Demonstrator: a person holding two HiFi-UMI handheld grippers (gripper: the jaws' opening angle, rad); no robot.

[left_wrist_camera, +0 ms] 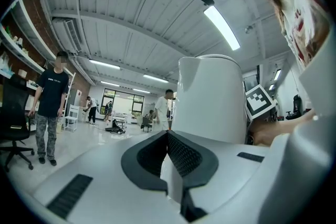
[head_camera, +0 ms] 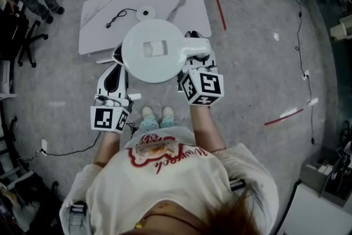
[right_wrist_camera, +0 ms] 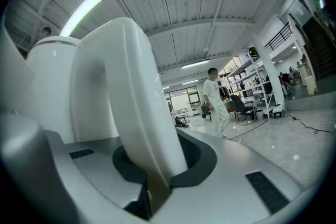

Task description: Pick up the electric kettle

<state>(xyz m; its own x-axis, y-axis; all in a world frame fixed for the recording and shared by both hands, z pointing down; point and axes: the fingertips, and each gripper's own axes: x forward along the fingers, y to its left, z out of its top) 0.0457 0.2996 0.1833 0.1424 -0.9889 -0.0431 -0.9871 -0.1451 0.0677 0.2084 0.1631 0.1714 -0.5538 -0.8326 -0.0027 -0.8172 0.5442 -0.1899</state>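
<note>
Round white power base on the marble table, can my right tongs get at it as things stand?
Probably not. The right tongs are shut on the handle of the white electric kettle, and the lifted kettle hangs between them and the round white power base.

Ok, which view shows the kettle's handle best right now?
Right gripper view: the handle fills the frame, clamped in the right tool. Head view shows only its top; left gripper view shows just the kettle body, handle hidden.
</note>
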